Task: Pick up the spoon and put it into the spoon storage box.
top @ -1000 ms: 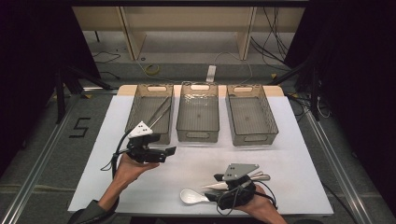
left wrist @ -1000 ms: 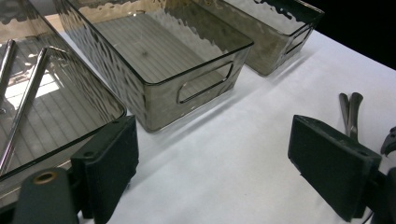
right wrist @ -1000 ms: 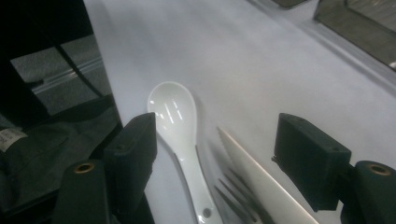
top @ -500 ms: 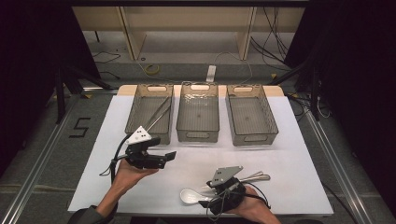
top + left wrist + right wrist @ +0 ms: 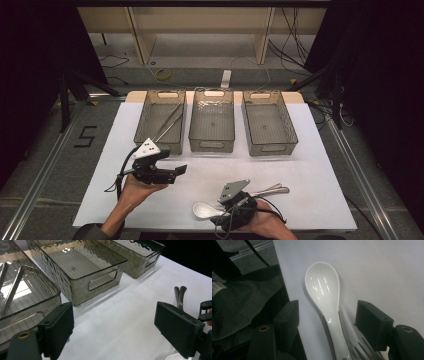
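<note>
While the right gripper (image 5: 218, 210) is held low at the near edge of the table (image 5: 310, 170), at about 6 o'clock in the high view, its jaws have just been closing and are seen spread on either side of the white spoon (image 5: 324, 292), whose handle runs between them without being touched by either pad. The spoon's bowl is pointed toward 9 o'clock in the high view and lies flat on the white surface. Metal cutlery (image 5: 270, 190) is seen beside it, toward 3 o'clock, with fork tines visible under the spoon's handle in the right gripper view. The left gripper (image 5: 177, 170) is held at about 8 o'clock, jaws spread wide with nothing between them. Three grey bins (image 5: 211, 145) are set in a row at 12 o'clock; metal tongs (image 5: 167, 123) lie in the left bin, their arms spread apart at one end.
</note>
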